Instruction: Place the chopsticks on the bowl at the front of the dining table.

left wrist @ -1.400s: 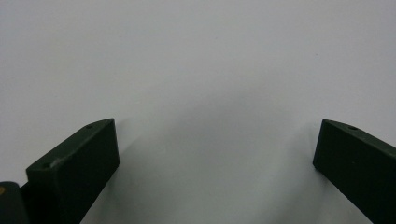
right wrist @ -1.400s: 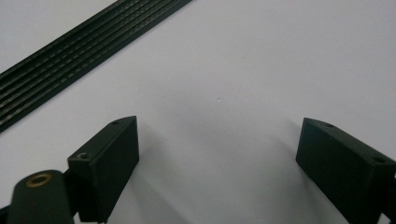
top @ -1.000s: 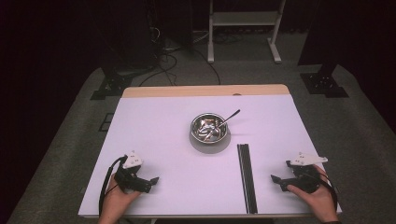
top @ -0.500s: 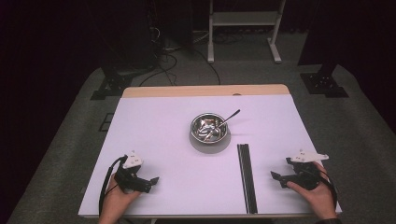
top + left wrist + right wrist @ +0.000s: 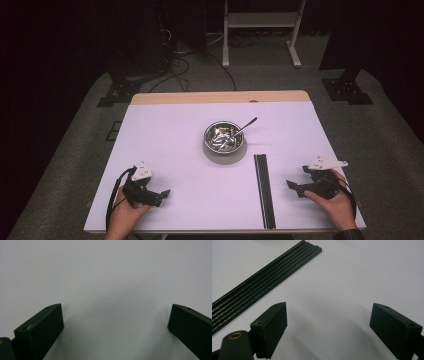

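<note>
A metal bowl (image 5: 225, 140) holding several small metal pieces and a spoon (image 5: 246, 125) stands mid-table. A long black grooved rail (image 5: 263, 187) lies to its right, running toward the front edge; it also crosses the upper left of the right gripper view (image 5: 262, 280). My left gripper (image 5: 162, 195) rests near the front left, held by a hand, jaws wide apart over bare white table (image 5: 112, 315). My right gripper (image 5: 291, 187) sits at the front right, open, pointing toward the rail with nothing between its jaws (image 5: 327, 320).
The white table (image 5: 170, 135) has a wooden strip along its far edge (image 5: 220, 97). Beyond it on the grey floor stand a white frame (image 5: 260, 30), dark stands and cables (image 5: 180, 65). Cables loop from both grippers.
The right gripper has shifted slightly, its hand drawing a little toward the front edge. The left gripper, bowl and rail are unchanged.
</note>
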Tool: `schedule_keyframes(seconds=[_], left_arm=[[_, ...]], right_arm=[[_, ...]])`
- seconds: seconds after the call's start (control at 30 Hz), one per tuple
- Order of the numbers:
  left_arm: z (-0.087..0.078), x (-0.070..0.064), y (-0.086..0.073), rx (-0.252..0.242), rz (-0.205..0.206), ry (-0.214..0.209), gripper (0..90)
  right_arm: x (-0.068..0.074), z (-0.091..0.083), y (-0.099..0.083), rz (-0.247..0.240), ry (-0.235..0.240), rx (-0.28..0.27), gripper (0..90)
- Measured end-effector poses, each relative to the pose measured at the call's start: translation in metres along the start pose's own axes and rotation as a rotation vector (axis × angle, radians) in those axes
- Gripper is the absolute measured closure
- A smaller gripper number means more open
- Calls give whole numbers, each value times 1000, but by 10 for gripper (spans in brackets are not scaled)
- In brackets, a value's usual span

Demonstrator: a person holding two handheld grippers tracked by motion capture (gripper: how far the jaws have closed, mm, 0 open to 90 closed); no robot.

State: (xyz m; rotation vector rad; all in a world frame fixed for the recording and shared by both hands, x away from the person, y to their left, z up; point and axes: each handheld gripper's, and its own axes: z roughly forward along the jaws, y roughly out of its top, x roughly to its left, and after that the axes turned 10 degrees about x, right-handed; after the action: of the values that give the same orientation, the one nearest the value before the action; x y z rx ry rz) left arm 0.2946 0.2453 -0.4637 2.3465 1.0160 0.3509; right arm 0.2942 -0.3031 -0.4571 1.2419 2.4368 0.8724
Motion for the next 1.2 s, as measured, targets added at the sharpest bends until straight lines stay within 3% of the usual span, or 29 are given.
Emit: schedule_keyframes(seconds=[1.2], left_arm=[[0, 0, 0, 0, 0, 0, 0]], right_arm=[[1, 1, 28, -15, 5, -47, 129]])
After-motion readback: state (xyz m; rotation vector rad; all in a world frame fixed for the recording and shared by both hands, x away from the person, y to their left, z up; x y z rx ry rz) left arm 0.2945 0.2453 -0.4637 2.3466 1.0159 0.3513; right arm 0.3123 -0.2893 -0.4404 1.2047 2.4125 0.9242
